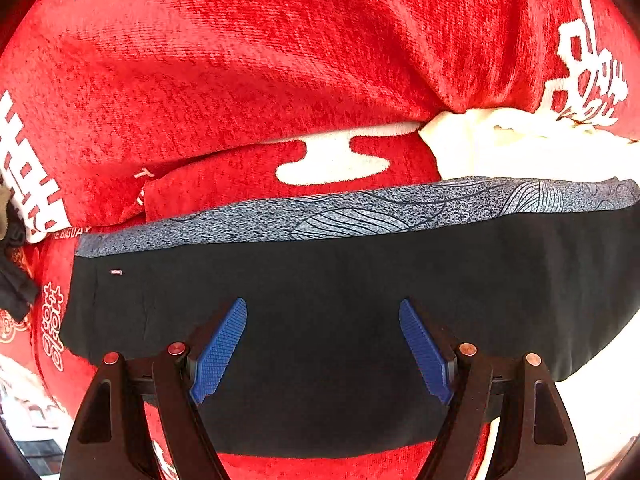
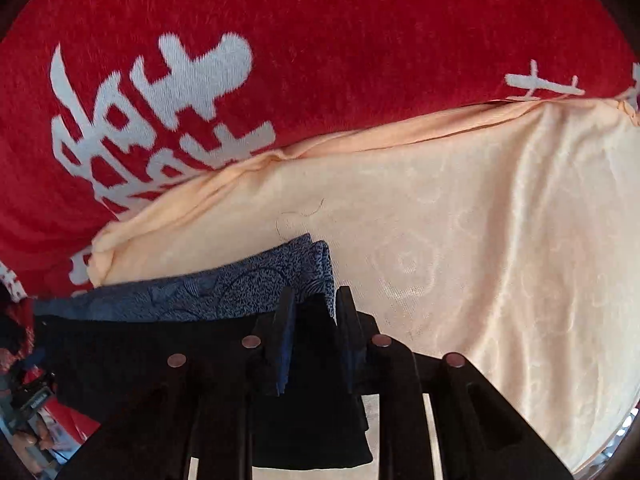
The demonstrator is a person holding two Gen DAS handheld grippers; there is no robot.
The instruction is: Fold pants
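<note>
In the left wrist view the pants (image 1: 320, 292) lie as a wide black band across the middle and lower part of the frame. Their grey patterned waistband (image 1: 360, 210) runs along the upper edge of the band. The left gripper (image 1: 323, 346) comes in from the bottom centre, directly above the black cloth. Its blue pads (image 1: 220, 350) stand wide apart and nothing is between them; the cloth is only seen behind the gap. A red blanket (image 1: 260, 60) with white signs fills the upper half, and a cream cloth (image 1: 500, 148) shows at the right, just above the waistband.

In the right wrist view the right gripper (image 2: 316, 300) stands in the lower centre. Its fingers are close together and pinch the end of the pants (image 2: 312, 400) just below the waistband (image 2: 224, 288). The black cloth passes between the pads and hangs down to the bottom of the frame. The rest of the pants goes to the lower left. The cream cloth (image 2: 480, 220) covers the right side, and the red blanket (image 2: 320, 20) the top.
</note>
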